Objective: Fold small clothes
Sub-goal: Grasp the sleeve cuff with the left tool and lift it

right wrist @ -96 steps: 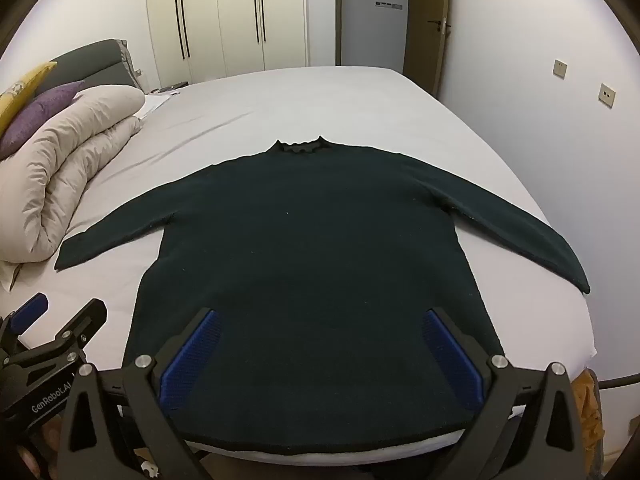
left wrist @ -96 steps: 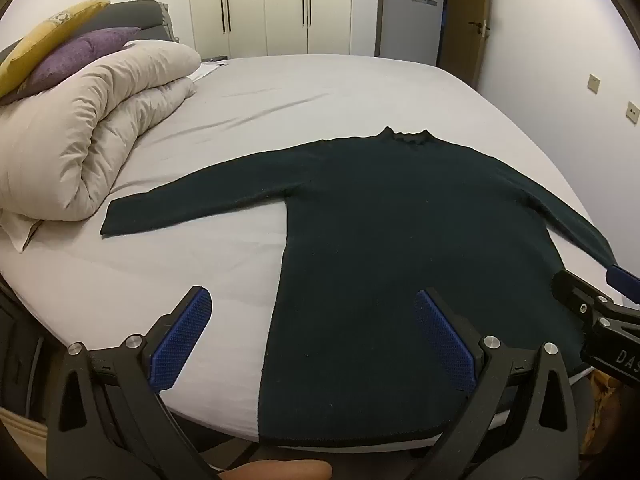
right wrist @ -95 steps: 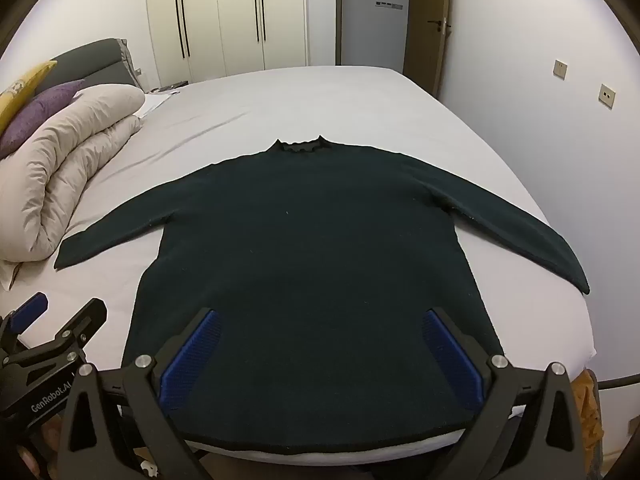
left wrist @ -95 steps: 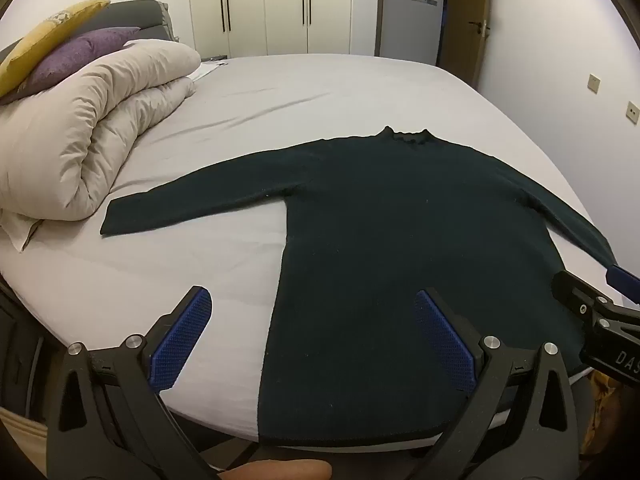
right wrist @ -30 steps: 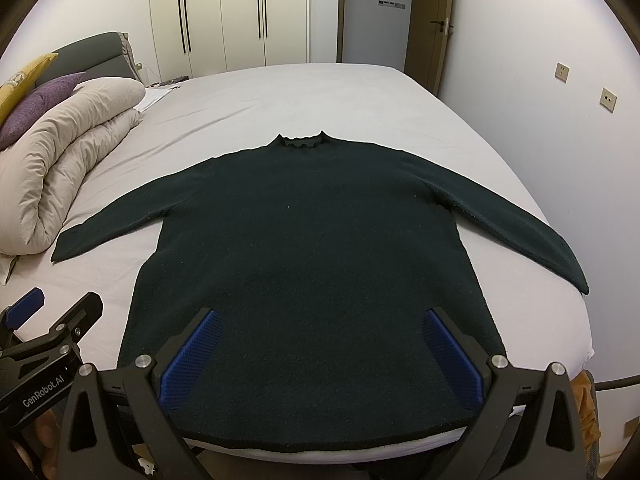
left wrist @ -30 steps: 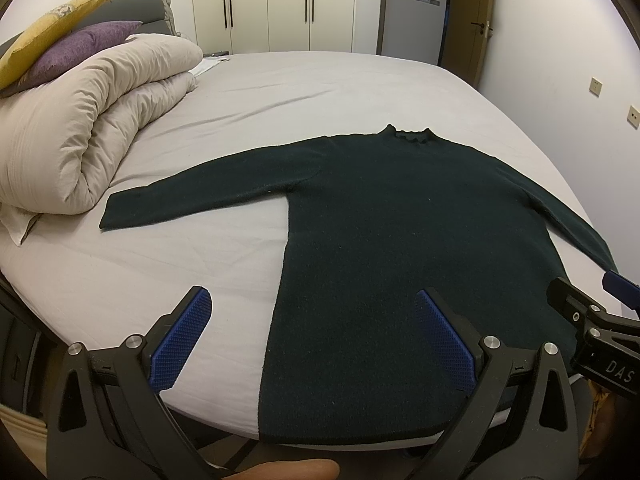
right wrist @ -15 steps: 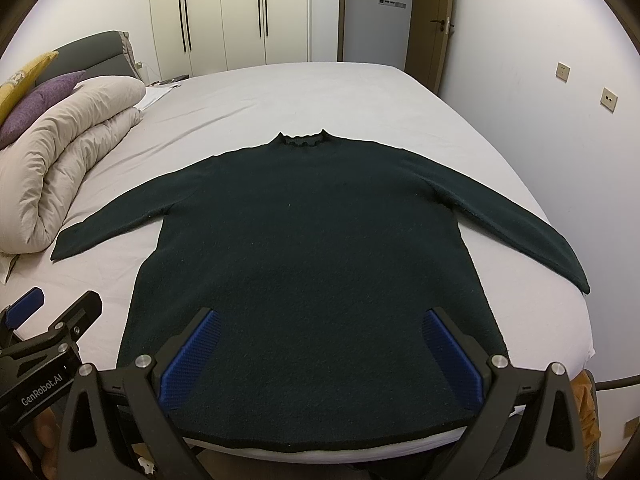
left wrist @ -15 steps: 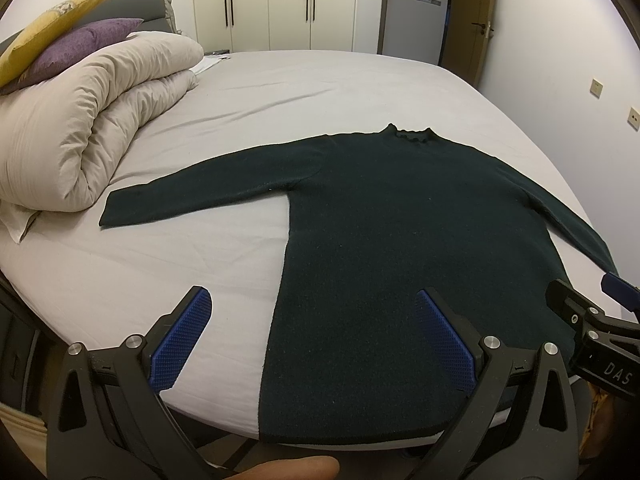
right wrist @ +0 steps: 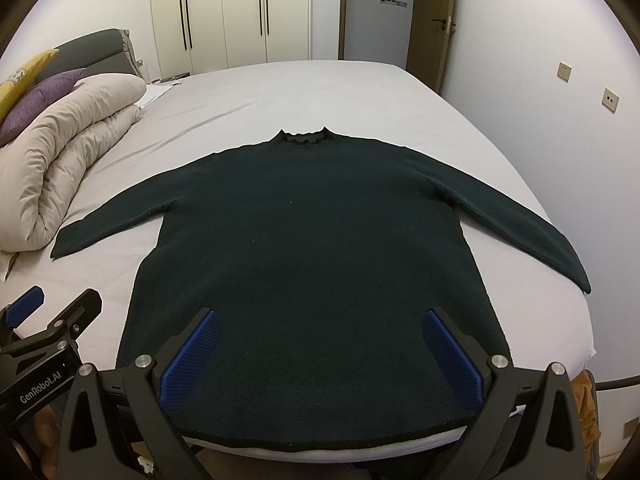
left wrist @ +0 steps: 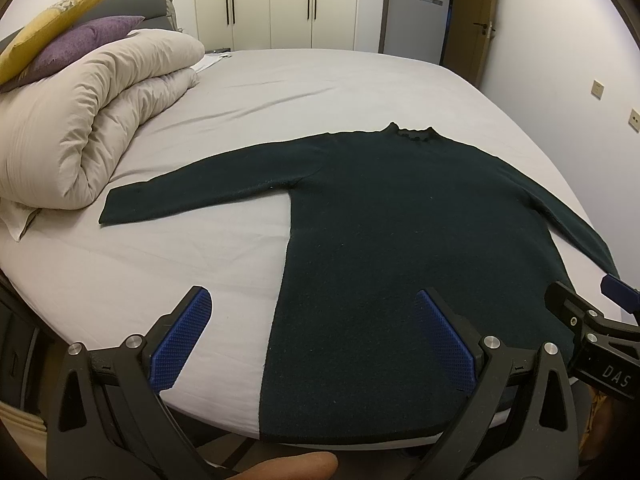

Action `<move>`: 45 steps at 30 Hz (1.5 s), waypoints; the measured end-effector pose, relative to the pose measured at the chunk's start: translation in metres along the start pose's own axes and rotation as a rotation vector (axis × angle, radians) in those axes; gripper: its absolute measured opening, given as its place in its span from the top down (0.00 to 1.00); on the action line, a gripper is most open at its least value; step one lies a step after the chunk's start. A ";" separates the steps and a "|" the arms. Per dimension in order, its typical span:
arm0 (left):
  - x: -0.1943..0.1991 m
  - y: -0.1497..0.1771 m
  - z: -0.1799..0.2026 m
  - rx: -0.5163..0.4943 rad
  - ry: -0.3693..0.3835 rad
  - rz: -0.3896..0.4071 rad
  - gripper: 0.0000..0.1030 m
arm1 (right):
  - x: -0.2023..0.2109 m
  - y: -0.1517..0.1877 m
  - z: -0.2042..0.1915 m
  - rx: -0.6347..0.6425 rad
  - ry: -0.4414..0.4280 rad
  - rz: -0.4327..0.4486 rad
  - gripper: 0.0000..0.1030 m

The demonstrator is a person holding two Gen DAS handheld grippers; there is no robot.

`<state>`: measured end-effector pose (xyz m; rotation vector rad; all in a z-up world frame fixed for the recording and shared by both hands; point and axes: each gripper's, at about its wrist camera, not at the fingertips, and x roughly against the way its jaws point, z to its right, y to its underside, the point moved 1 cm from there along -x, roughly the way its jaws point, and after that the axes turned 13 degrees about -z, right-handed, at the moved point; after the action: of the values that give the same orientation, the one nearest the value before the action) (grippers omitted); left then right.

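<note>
- Bed (left wrist: pixel 320 80) with a pale grey sheet fills both views, wardrobe doors (right wrist: pixel 224 12) behind it.
- Rolled beige duvet (left wrist: pixel 88 112) lies along the left side, purple pillow (left wrist: pixel 80 40) and yellow pillow (left wrist: pixel 48 24) on top.
- Dark green sweater (right wrist: pixel 312 248) lies flat near the bed's front edge, sleeves spread, collar far, hem nearest the cameras.
- Left gripper (left wrist: pixel 316 332) hovers over the hem's left corner, jaws wide, holding nothing.
- Right gripper (right wrist: pixel 320 352) hovers over the hem's middle, jaws wide, holding nothing.
</note>
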<state>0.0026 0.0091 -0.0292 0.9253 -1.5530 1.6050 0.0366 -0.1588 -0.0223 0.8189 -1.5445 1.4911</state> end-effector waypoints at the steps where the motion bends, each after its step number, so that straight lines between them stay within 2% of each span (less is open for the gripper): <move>1: 0.000 0.000 0.000 0.001 0.002 -0.001 0.00 | 0.000 0.001 0.000 0.000 0.000 0.000 0.00; 6: -0.006 -0.001 -0.013 0.033 0.036 -0.013 0.00 | -0.004 0.005 -0.001 0.000 -0.001 -0.005 0.00; 10: -0.020 -0.006 -0.050 0.153 0.128 -0.035 0.00 | -0.005 0.010 0.003 -0.010 -0.015 -0.006 0.00; 15: -0.041 -0.016 -0.136 0.420 0.259 0.003 0.00 | -0.007 0.010 0.004 -0.037 -0.095 0.005 0.00; 18: -0.052 -0.018 -0.194 0.594 0.290 0.050 0.00 | -0.006 0.007 0.003 -0.051 -0.178 0.023 0.00; 20: -0.070 -0.022 -0.227 0.670 0.315 -0.013 0.00 | -0.007 0.000 -0.002 -0.050 -0.214 0.030 0.00; 22: -0.090 -0.021 -0.263 0.787 0.406 -0.034 0.00 | -0.010 -0.005 -0.008 -0.046 -0.256 0.027 0.00; 24: -0.109 -0.015 -0.298 0.947 0.471 -0.023 0.00 | -0.015 -0.011 -0.014 -0.048 -0.295 0.015 0.00; 27: -0.134 -0.013 -0.332 1.103 0.564 0.011 0.00 | -0.027 -0.020 -0.024 -0.053 -0.343 -0.018 0.00; 32: -0.162 -0.030 -0.358 1.206 0.608 0.036 0.01 | -0.050 -0.034 -0.034 -0.069 -0.377 -0.075 0.00; 36: -0.174 -0.041 -0.367 1.256 0.622 0.055 0.01 | -0.067 -0.040 -0.039 -0.085 -0.395 -0.120 0.04; 39: -0.189 -0.049 -0.375 1.277 0.638 0.092 0.01 | -0.073 -0.044 -0.043 -0.083 -0.405 -0.121 0.04; 40: -0.195 -0.053 -0.377 1.281 0.647 0.111 0.04 | -0.074 -0.044 -0.045 -0.081 -0.408 -0.115 0.04; 41: -0.198 -0.053 -0.379 1.280 0.670 0.132 0.14 | -0.074 -0.045 -0.044 -0.082 -0.411 -0.111 0.04; 42: -0.205 -0.060 -0.381 1.283 0.686 0.131 0.20 | -0.075 -0.045 -0.044 -0.084 -0.416 -0.106 0.04; 44: -0.217 -0.061 -0.383 1.298 0.715 0.122 0.46 | -0.076 -0.046 -0.042 -0.092 -0.424 -0.097 0.04; 45: -0.224 -0.062 -0.385 1.303 0.722 0.111 0.53 | -0.076 -0.046 -0.041 -0.096 -0.428 -0.093 0.04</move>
<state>0.1597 0.3934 -0.2020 0.6615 0.0698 2.6282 0.1170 -0.1289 -0.0700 1.1908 -1.8423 1.2140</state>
